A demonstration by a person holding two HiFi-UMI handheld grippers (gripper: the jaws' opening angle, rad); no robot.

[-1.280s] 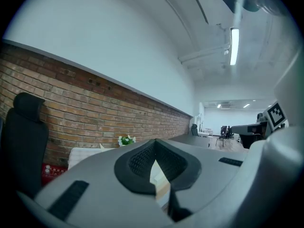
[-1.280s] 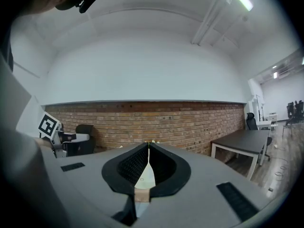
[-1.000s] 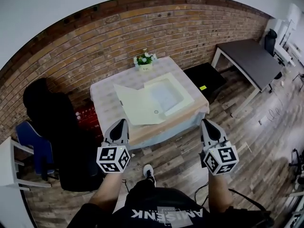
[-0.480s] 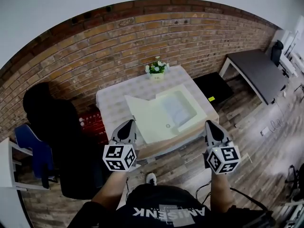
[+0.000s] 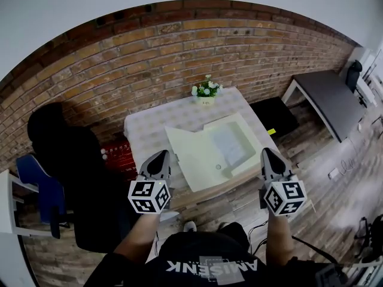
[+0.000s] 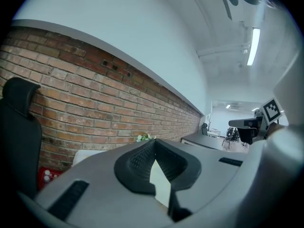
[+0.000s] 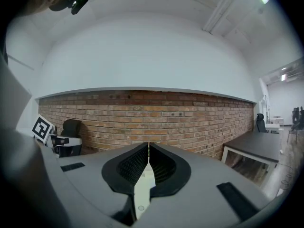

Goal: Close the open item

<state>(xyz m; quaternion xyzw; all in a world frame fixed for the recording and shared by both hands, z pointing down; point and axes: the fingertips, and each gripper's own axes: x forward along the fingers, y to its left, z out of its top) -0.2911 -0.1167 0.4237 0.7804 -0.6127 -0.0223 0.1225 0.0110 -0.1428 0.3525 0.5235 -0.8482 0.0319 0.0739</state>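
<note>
Item: open folder (image 5: 212, 151), cream, lying flat with both leaves spread; a sheet lies on its right leaf and a small round snap (image 5: 218, 167) sits near its near edge.
Place: on the near half of the desk (image 5: 143, 130), reaching the near edge, closer to the right edge than the left.
Desk cover: pale patterned cloth.
Other thing on desk: small pot of white flowers (image 5: 206, 91), at the middle of the far edge, well apart from the folder.
My left gripper (image 5: 160, 155): held in the air by the desk's near left corner, pointing forward; its fingers (image 6: 137, 163) are pressed together at the tips, nothing between them.
My right gripper (image 5: 267, 153): held in the air by the desk's near right corner; its fingers (image 7: 128, 167) are likewise closed tip to tip and empty.
Folder against fingers: it lies ahead of and below both pairs, between the two grippers from side to side; neither pair touches it. In each gripper view a sliver of its cream face shows through the slit under the closed tips.
Behind desk: brick wall (image 5: 149, 58).
Left of desk: black chair (image 5: 66, 154).
Right of desk: dark table (image 5: 329, 97), well apart.
</note>
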